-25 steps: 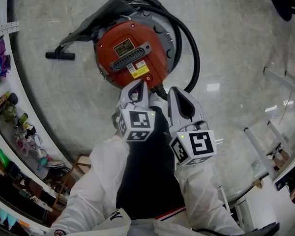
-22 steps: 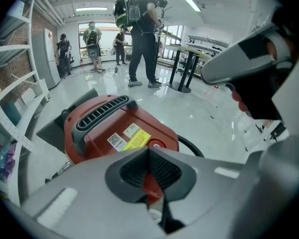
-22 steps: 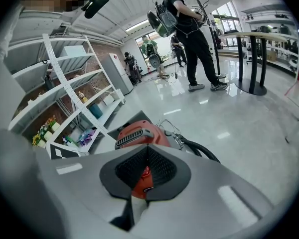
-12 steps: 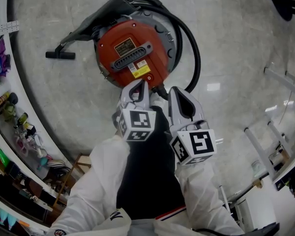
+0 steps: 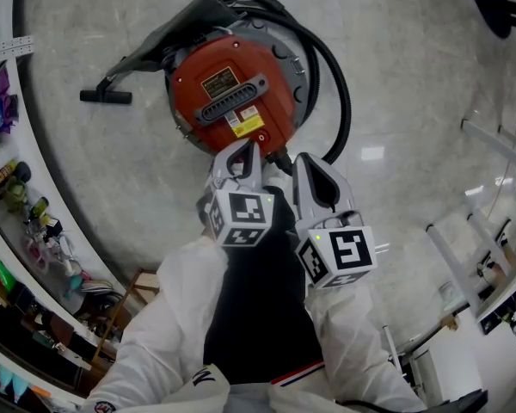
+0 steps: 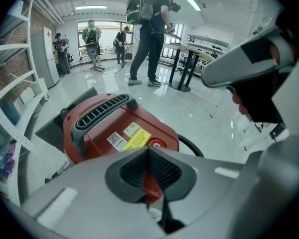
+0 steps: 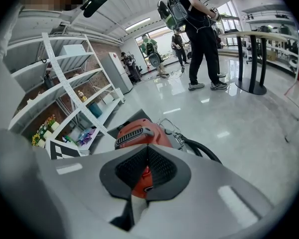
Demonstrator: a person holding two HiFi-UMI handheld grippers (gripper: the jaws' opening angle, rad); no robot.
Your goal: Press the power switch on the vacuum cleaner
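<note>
Nothing has shifted: left tongs (image 5: 249,147) and right tongs (image 5: 302,158) hover clenched, empty, near the vacuum cleaner (image 5: 232,93).

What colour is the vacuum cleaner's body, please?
The vacuum cleaner body is red-orange; clearest in the head view.

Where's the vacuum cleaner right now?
Head view: the vacuum cleaner sits on the floor, upper centre, just beyond the left tool, black hose curling along its right.

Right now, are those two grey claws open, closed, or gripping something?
Left grey gripper: closed, holding nothing.
Right grey gripper: closed, holding nothing.
</note>
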